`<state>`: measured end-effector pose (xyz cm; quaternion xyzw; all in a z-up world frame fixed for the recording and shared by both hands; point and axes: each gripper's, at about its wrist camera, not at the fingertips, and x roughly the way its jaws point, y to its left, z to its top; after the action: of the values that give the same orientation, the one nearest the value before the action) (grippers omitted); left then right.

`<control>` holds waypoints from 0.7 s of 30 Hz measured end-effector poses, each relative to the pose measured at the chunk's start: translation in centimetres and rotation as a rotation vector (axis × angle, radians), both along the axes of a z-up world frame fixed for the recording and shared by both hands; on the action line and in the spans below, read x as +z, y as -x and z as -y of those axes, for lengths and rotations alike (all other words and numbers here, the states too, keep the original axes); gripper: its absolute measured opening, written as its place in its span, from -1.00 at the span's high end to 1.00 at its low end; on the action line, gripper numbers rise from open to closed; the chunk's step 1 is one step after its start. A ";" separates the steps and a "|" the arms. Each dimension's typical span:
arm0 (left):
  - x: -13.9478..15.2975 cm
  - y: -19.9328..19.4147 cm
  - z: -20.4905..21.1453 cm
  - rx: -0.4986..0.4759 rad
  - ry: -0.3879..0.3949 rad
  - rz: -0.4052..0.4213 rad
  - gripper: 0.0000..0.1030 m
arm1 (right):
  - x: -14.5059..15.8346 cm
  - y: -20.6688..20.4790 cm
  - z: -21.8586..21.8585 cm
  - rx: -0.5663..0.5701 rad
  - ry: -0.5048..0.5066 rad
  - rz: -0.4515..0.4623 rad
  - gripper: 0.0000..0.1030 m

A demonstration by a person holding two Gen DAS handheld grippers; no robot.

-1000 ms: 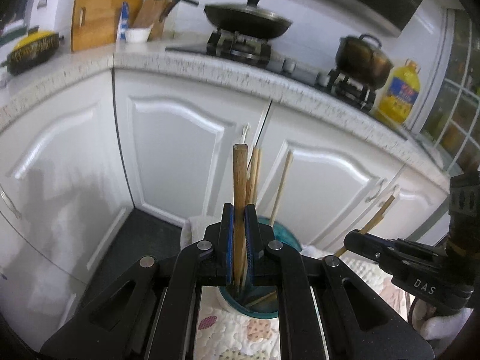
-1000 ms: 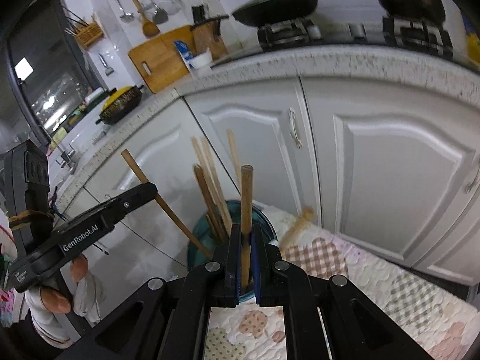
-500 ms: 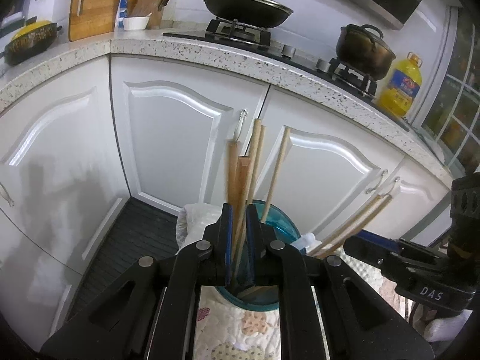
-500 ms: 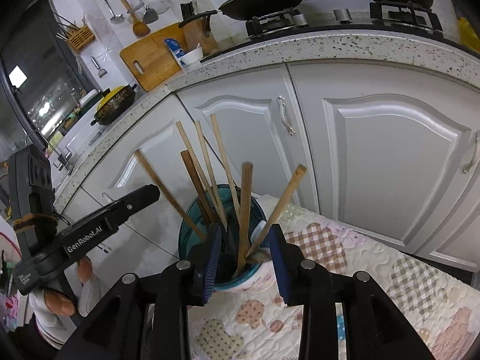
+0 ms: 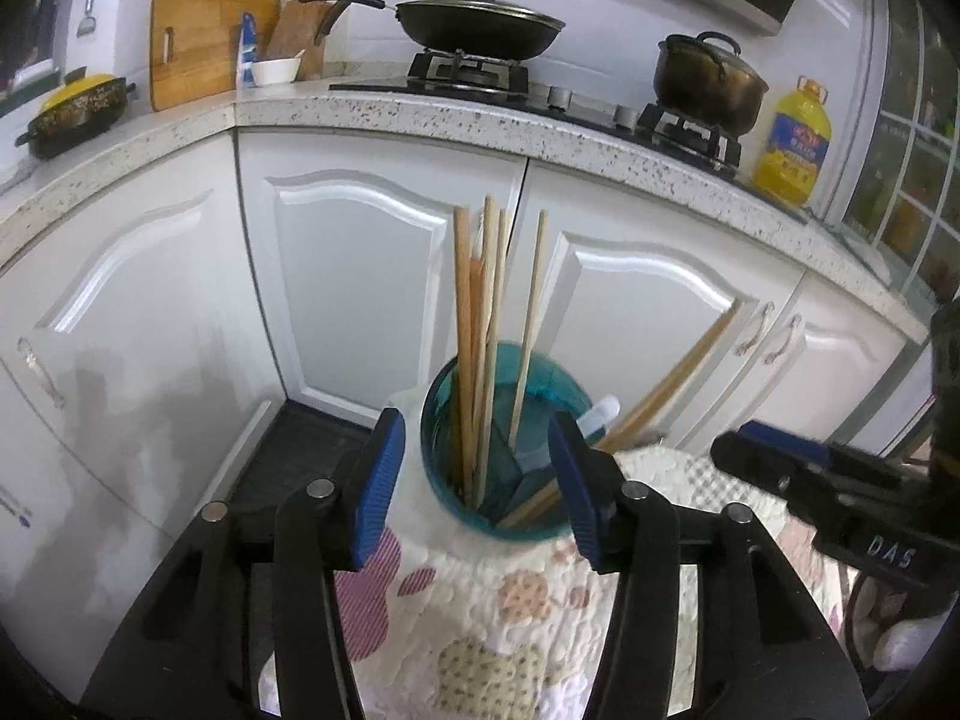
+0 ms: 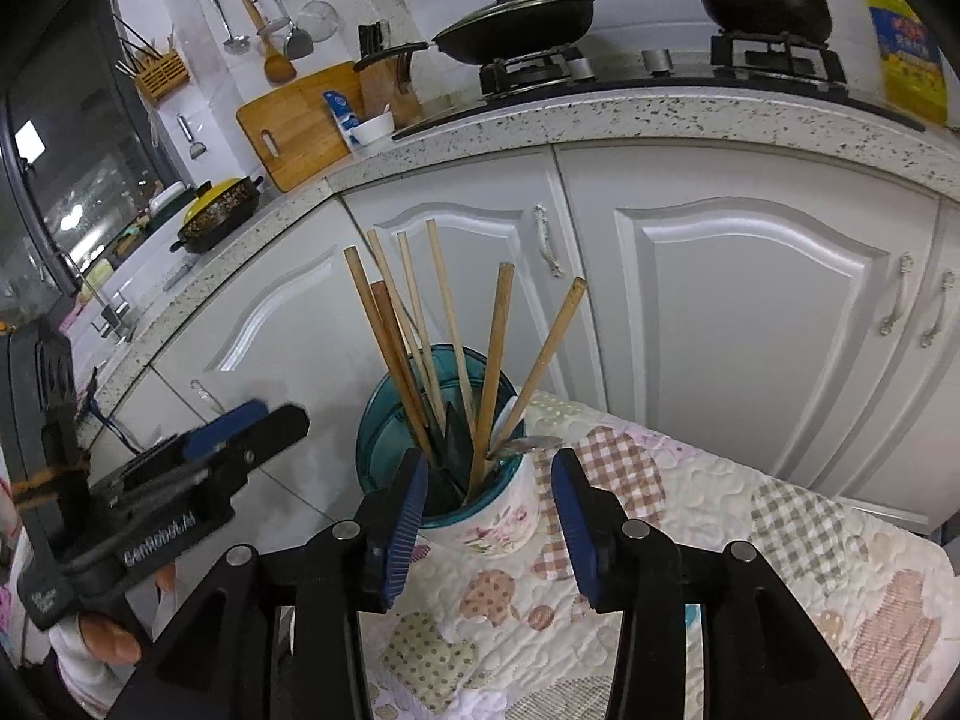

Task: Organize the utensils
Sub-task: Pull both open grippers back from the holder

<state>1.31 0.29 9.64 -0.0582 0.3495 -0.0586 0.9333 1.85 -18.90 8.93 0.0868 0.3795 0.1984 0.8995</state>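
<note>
We see both grippers with jaws apart and nothing held between them.

In the left wrist view, the left gripper (image 5: 477, 480) sits at lower centre, its blue pads flanking the teal holder (image 5: 444, 480). The holder stands upright on a quilted cloth (image 5: 480, 600) at centre frame. The right gripper (image 5: 774, 456) enters from the right edge, just beside the holder and apart from it.

In the right wrist view, the right gripper (image 6: 483, 510) is at lower centre, with the holder (image 6: 378, 450) just beyond the jaws. The left gripper (image 6: 252, 426) appears at lower left, jaws parted, near the holder's left side.

The utensils (image 6: 492, 360) are wooden sticks standing in the holder, lower ends inside it, free ends pointing up.
- A cluster of five (image 6: 384, 336) leans toward upper left in the right wrist view.
- One stick stands nearly vertical at centre.
- One stick (image 6: 549, 342) leans toward upper right.

In the left wrist view, four sticks (image 5: 465, 330) stand nearly vertical, long axes parallel, and one stick (image 5: 672, 378) tilts steeply toward the right. A white handle (image 5: 600, 411) rests against the holder's right rim.

White cabinets (image 5: 372, 276) fill the background of both views. A wok (image 5: 480, 21) and a pot (image 5: 708, 75) sit on the stove along the upper frame.
</note>
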 end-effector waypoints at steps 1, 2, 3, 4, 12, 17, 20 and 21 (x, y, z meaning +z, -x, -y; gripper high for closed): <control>-0.2 0.3 0.0 0.006 -0.009 -0.001 0.03 | 0.0 0.2 -0.1 -0.004 0.008 0.005 0.19; -0.4 0.7 0.0 0.013 -0.021 0.002 0.03 | -0.1 0.5 -0.3 -0.008 0.020 0.009 0.19; -0.5 1.1 0.0 0.018 -0.031 0.006 0.03 | -0.1 0.6 -0.4 -0.011 0.030 0.012 0.19; -0.7 1.4 0.0 0.023 -0.041 0.010 0.03 | -0.2 0.9 -0.6 -0.017 0.046 0.016 0.18; -1.3 3.5 -0.1 0.042 -0.076 0.013 0.03 | -1.0 1.9 -1.6 -0.028 0.071 0.018 0.16; -1.2 4.2 -0.4 0.058 -0.073 0.019 0.03 | -1.1 2.5 -2.0 -0.039 0.080 0.030 0.06; -1.3 4.4 -0.5 0.060 -0.080 0.016 0.03 | -1.1 3.0 -2.1 -0.043 0.082 0.036 0.02; -1.3 4.5 -0.5 0.062 -0.082 0.017 0.03 | -1.1 3.1 -2.2 -0.042 0.086 0.038 0.02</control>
<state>-3.21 0.75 8.39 -0.0299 0.3417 -0.0159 0.9392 -1.22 -16.67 7.87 0.0522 0.3685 0.1647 0.9134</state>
